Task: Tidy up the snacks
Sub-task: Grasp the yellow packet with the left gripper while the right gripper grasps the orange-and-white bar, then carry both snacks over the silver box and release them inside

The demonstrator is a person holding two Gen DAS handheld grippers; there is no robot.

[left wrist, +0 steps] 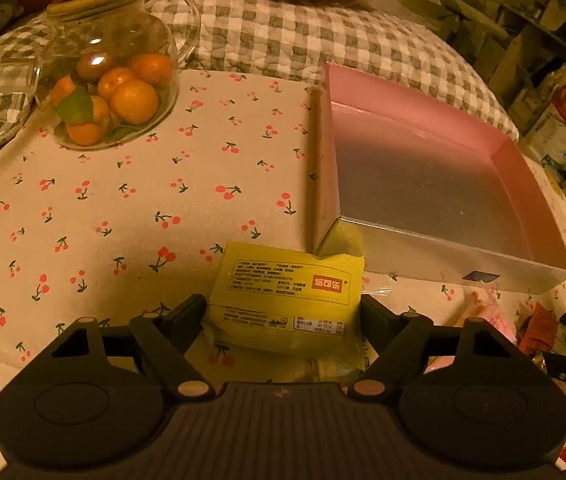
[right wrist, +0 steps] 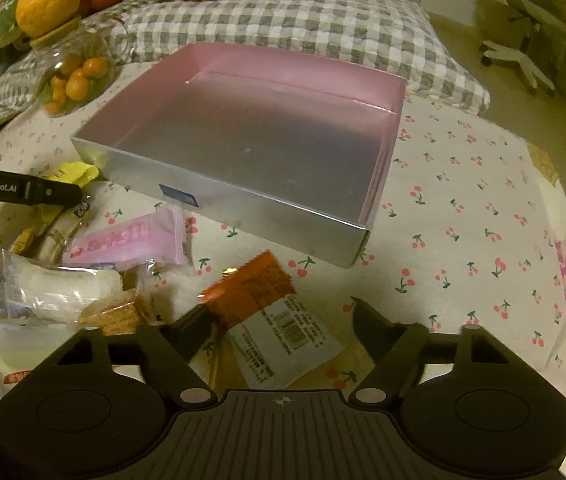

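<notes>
My left gripper (left wrist: 283,312) is shut on a yellow snack packet (left wrist: 287,292), its fingers pressed on both sides, just left of the near corner of the silver box with a pink inside (left wrist: 423,184). The box (right wrist: 251,136) holds nothing. My right gripper (right wrist: 279,320) is open around an orange and white snack packet (right wrist: 267,312) that lies on the cherry-print tablecloth in front of the box. A pile of other snacks lies to its left: a pink packet (right wrist: 131,244), a clear white packet (right wrist: 55,292) and a wafer packet (right wrist: 119,316).
A glass jar of small oranges (left wrist: 111,84) stands at the far left of the table, with a large orange on its lid. A checked cushion (right wrist: 303,20) lies behind the box. The left gripper's body (right wrist: 23,192) shows at the right view's left edge.
</notes>
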